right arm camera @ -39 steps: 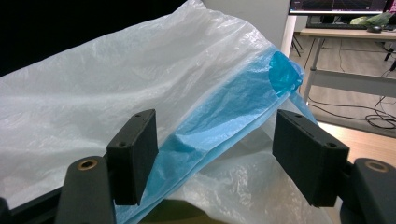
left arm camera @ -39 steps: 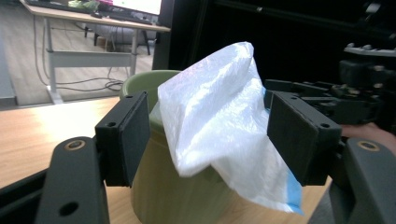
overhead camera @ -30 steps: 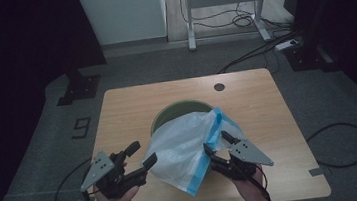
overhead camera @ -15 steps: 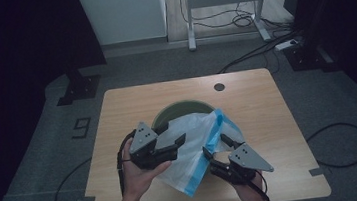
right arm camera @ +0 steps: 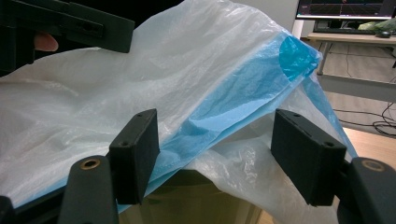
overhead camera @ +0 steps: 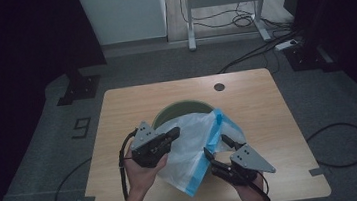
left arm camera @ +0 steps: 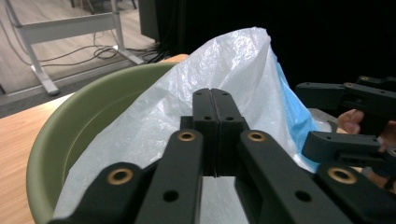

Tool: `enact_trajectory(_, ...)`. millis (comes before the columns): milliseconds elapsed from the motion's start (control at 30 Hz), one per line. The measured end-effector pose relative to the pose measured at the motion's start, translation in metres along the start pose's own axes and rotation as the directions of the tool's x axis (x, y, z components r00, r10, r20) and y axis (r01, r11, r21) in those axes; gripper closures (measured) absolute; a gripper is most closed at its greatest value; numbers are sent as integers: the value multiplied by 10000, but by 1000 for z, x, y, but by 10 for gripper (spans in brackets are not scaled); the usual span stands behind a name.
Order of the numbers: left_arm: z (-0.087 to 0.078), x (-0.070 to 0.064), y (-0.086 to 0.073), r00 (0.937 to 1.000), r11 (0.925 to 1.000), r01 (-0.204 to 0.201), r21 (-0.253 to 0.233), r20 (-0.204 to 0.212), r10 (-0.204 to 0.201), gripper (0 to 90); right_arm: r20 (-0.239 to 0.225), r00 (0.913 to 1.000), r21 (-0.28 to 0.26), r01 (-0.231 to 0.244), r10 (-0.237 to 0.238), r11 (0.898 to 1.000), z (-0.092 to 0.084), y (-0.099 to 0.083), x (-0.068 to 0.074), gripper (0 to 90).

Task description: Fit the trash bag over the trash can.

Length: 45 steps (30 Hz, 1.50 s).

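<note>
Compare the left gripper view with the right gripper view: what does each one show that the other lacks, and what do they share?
The left gripper view alone shows the left gripper with its jaws shut together against the white plastic bag, having just closed, plus the inner wall of the green bin and a bare strip of the wooden table. The right gripper view alone shows the right gripper with jaws apart around the bag's blue edge band, pads not pressing it, and a monitor behind. Both share the bag, the bin and the white desk frame.
</note>
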<state>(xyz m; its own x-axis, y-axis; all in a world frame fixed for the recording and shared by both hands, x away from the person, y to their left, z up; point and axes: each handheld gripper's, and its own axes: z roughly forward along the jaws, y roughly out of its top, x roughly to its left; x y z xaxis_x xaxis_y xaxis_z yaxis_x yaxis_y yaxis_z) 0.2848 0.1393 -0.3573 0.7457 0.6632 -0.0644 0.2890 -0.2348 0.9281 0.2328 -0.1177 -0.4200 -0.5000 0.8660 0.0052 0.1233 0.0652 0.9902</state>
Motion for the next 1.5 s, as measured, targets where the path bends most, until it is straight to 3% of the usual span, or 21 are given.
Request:
enact_trajectory(200, -10, 4, -1, 9995, 9983, 213, -537, 254, -200, 900, 45, 9999, -47, -130, 130, 9999, -2, 0, -5, 317)
enact_trajectory(367, -12, 6, -1, 9987, 9978, 251, -618, 459, -223, 899, 146, 9996, -80, -260, 261, 9996, -4, 1, -11, 319)
enact_trajectory(500, -12, 4, 0, 9989, 9974, 191, -698, 444, -160, 900, 153, 9995, -77, -267, 268, 9996, -5, 0, -11, 320)
enact_trajectory(733, -24, 5, -1, 9995, 9912, 127, -1314, 307, -88, 900, 211, 9991, -137, -356, 359, 9993, -7, 0, -16, 322)
enact_trajectory(800, -24, 6, -1, 9990, 9932, 139, -1155, 447, -88, 900, 273, 9990, -152, -360, 365, 9992, -8, 1, -18, 323)
enact_trajectory(833, -21, 6, 0, 9980, 9964, 2, -846, 627, 51, 889, 292, 9989, -145, -367, 371, 9992, -9, 1, -19, 323)
enact_trajectory(900, -19, 5, 0, 9983, 9969, -121, -780, 557, 165, 734, 301, 9988, -135, -371, 375, 9992, -8, 1, -19, 324)
enact_trajectory(933, -17, 4, 1, 9988, 9969, -201, -759, 423, 233, 734, 301, 9988, -135, -371, 375, 9992, -8, 1, -19, 324)
enact_trajectory(1033, -11, 1, 4, 9991, 9976, -260, -638, 312, 280, 551, 275, 9990, -118, -348, 352, 9993, -8, 0, -17, 324)
enact_trajectory(1133, -4, 1, 4, 9993, 9987, -264, -446, 239, 274, 495, 278, 9993, -102, -253, 256, 9996, -7, -1, -16, 324)
enact_trajectory(1200, 0, 1, 3, 9992, 9994, -281, -210, 268, 286, 560, 255, 9993, -90, -255, 258, 9996, -7, -1, -16, 324)
enact_trajectory(1267, 2, 1, 2, 9993, 9996, -256, 72, 268, 254, 728, 253, 9993, -99, -270, 272, 9996, -8, -1, -16, 324)
enact_trajectory(1300, 3, 1, 2, 9992, 9996, -220, 159, 348, 215, 728, 258, 9993, -106, -281, 283, 9995, -8, -1, -17, 324)
enact_trajectory(1367, 4, 0, 1, 9990, 9997, -188, 183, 402, 181, 888, 281, 9991, -117, -330, 333, 9994, -8, -2, -18, 324)
enact_trajectory(1500, -2, 0, 1, 9984, 9995, -275, -153, 492, 283, 900, 279, 9991, -126, -327, 330, 9994, -10, -1, -19, 324)
